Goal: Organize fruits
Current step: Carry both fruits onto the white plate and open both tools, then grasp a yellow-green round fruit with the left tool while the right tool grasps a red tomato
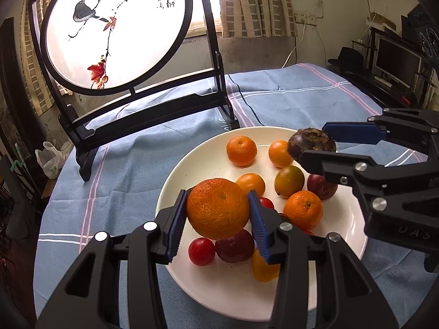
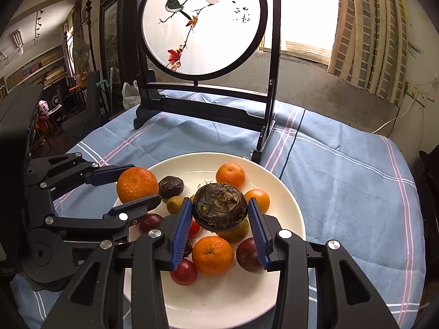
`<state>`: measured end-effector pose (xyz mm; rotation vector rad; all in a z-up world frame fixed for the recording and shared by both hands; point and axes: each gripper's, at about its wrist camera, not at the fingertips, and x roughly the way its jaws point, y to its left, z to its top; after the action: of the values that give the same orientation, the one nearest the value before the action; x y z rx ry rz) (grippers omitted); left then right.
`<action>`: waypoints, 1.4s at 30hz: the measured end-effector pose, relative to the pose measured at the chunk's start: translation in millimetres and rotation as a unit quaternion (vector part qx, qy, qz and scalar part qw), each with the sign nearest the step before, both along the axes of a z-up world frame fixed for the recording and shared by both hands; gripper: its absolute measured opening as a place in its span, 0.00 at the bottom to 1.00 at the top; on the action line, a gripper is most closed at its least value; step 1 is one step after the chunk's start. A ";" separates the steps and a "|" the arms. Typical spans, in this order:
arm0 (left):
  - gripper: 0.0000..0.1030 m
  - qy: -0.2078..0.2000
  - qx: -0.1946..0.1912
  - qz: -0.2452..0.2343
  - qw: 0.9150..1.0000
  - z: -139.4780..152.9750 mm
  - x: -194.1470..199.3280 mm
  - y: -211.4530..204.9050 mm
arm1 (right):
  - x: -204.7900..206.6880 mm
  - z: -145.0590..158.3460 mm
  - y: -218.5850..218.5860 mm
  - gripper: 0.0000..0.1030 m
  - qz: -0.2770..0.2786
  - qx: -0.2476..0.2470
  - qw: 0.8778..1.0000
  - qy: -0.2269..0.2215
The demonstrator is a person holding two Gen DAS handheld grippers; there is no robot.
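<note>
I hold one fruit in each tool above the white plate point(image 1: 175, 192), which I take as my landmark throughout. My left gripper point(image 1: 218, 213) is clamped on the big orange point(image 1: 218, 208), its blue pads pressing either flank, and the fruit hangs over the plate's left near part, clear of the pile beneath. My right gripper point(image 2: 219, 213) is closed on a dark, rough-skinned water chestnut point(image 2: 219, 207), flat and round, its broad face tilted up toward the camera, so its short axis runs roughly along my fingers; it hangs above the middle of the plate. From the left wrist view the same chestnut sits over the plate's far right rim, so the right hand is the farther one across the plate and the left hand is nearer its left edge. Neither fruit touches the plate or the others, as far as I can judge. The coming move, I reckon, turns on what lies straight below each tool: under the orange there are a red cherry tomato point(image 1: 201, 250) and a dark plum point(image 1: 234, 245), so a straight lowering would land it on them, while bare plate shows toward the near rim. Counting what rests on the plate: two mandarins, about three small yellow-orange fruits, one green-orange fruit, roughly three dark red plums, about three cherry tomatoes, and one wrinkled dark fruit point(image 2: 171, 186); some are partly hidden, so these counts are approximate. Beyond the plate's far side stands one round painted screen point(image 2: 204, 24) on the blue cloth point(image 2: 343, 164).
</note>
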<state>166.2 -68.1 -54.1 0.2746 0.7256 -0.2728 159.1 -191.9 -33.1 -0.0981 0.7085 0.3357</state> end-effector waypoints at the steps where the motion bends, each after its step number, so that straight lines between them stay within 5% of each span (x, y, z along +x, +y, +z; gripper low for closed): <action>1: 0.47 0.000 -0.002 0.001 1.000 -0.9 1.2 0.6 | 1.9 0.1 -1.1 0.49 -0.004 0.002 1.000 -0.001; 3: 0.58 -0.009 -0.007 0.010 1.000 1.2 1.6 3.6 | 1.9 2.8 -3.9 0.49 -0.015 0.004 1.000 -0.009; 8: 0.60 -0.018 -0.038 0.010 0.999 21.5 -9.5 22.0 | -23.1 24.7 -16.6 0.50 -0.012 0.030 0.999 -0.024; 11: 0.65 -0.029 -0.058 0.007 0.998 37.4 -30.9 46.0 | -58.6 26.9 -24.0 0.67 0.013 0.045 0.999 0.007; 14: 0.74 -0.047 -0.059 0.019 0.997 47.1 -58.6 79.7 | -105.7 8.4 -19.8 0.68 0.044 0.006 0.999 0.014; 19: 0.74 -0.022 -0.036 0.034 0.999 32.0 -96.8 121.0 | -162.0 -42.8 -4.2 0.67 0.077 -0.067 0.994 0.038; 26: 0.74 0.023 -0.008 0.004 1.000 -13.0 -135.7 125.6 | -160.8 -73.4 13.3 0.48 0.082 -0.084 0.990 0.076; 28: 0.74 0.033 -0.012 0.003 0.999 -20.4 -136.7 127.3 | -155.6 -78.0 17.4 0.31 0.075 -0.097 0.989 0.087; 36: 0.72 0.074 -0.002 -0.007 0.997 -49.5 -121.3 117.7 | -169.3 -54.8 5.9 0.29 0.066 -0.073 0.993 0.061; 42: 0.55 0.102 -0.005 0.008 0.995 -68.1 -101.7 116.6 | -171.7 -52.6 -1.1 0.29 0.066 -0.059 0.994 0.062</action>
<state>64.4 48.5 -122.2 0.2336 0.9277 -0.2922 -12.6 -193.0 -85.7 -0.2376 0.8467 0.4285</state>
